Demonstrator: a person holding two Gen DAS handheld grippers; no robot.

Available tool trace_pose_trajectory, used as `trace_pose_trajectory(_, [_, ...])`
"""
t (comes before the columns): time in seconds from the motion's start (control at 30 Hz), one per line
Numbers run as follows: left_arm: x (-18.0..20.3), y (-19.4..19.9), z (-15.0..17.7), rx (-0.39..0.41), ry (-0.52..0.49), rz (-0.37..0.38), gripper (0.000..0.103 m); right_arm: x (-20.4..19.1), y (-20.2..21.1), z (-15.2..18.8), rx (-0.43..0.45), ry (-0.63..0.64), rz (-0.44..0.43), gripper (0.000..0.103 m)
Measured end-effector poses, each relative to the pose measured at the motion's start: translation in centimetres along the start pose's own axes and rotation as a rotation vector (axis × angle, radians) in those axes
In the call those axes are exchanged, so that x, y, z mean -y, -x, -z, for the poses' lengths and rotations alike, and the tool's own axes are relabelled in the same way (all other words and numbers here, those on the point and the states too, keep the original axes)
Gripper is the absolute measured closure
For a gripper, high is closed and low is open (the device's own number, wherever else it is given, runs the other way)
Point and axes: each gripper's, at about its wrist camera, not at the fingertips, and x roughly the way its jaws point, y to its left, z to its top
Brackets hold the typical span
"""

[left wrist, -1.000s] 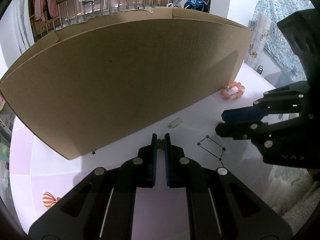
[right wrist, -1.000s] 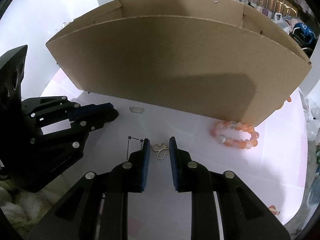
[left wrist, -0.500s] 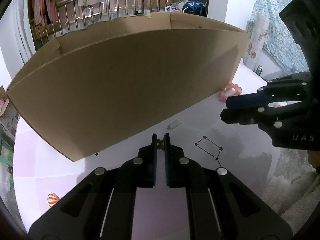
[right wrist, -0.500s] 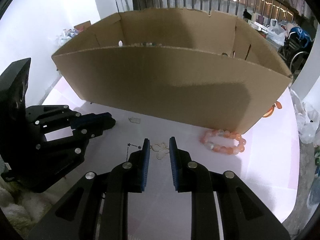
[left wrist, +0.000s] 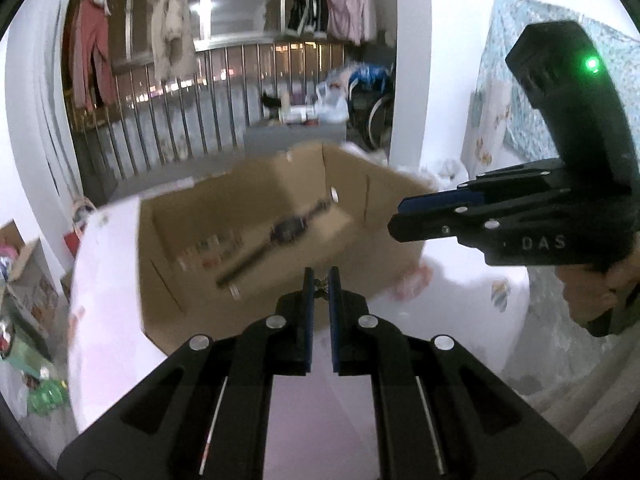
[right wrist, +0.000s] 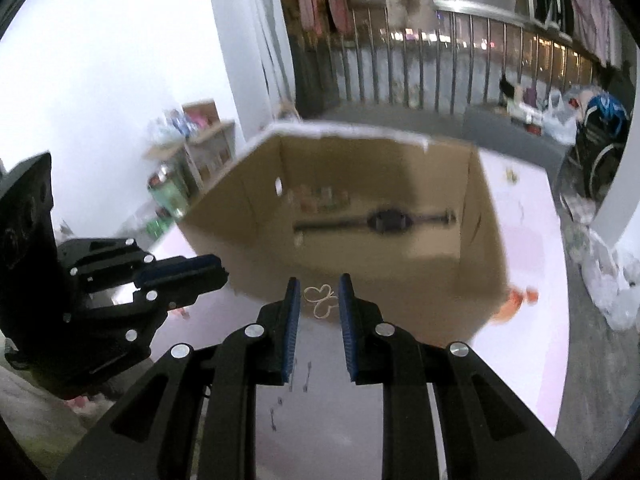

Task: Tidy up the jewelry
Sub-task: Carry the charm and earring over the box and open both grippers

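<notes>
My left gripper (left wrist: 319,286) is shut on a small gold ornament (left wrist: 321,282), raised in front of the open cardboard box (left wrist: 168,240). My right gripper (right wrist: 319,300) is shut on a gold butterfly-shaped ornament (right wrist: 319,300), raised before the same box (right wrist: 486,216). A black wristwatch (right wrist: 388,221) lies flat on the box floor, also in the left wrist view (left wrist: 286,230), beside a row of small coloured pieces (right wrist: 320,199). An orange bead bracelet (right wrist: 516,300) lies on the table right of the box, blurred.
The pale pink table (right wrist: 532,264) carries the box. The other gripper shows at the right (left wrist: 500,216) and at the left (right wrist: 120,280). A metal railing (right wrist: 440,72) with hanging clothes stands behind. Bags and clutter lie on the floor at the right (right wrist: 608,276).
Both grippers have risen from the table with their ornaments, so the views now look over the box wall onto the watch inside. The frames are blurred by motion.
</notes>
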Motion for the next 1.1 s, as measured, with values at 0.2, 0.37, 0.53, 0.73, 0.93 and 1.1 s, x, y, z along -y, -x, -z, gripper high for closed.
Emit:
trace_pose_trajectory(0.2, [-2.7,-3.0,-2.7,-0.038,0.032,-0.043,0.097,3.1,-2.2,-3.6,0.006,-0.012,0.014,0.083])
trace_pose_trajectory(0.37, [-5.0,-7.0,-2.9,-0.159,0.087,-0.065,0.097,6.2,-6.8,-5.2,-0.104,-0.057,0.020,0.083])
trace_pose_trajectory(0.53, [-6.6,-9.6,-3.0,-0.227,0.116,-0.076,0.097,7.9,-9.8,-5.9,-0.180,-0.069,0.028,0.083])
trace_pose_trajectory(0.73, [-7.2,-10.4,-2.4,-0.254,0.143,-0.081,0.086,8.6,-10.6,-6.2,-0.183,-0.072,0.050,0.082])
trace_pose_trajectory(0.93, [-7.7,-10.4,-1.9,-0.258,0.160,-0.085,0.077,9.3,-9.9,-6.2,-0.153,-0.093,0.048,0.077])
trace_pose_trajectory(1.1, [-7.7,-9.9,-1.8,-0.245,0.167,-0.095,0.076,9.3,-8.6,-6.2,-0.118,-0.092,0.037,0.076])
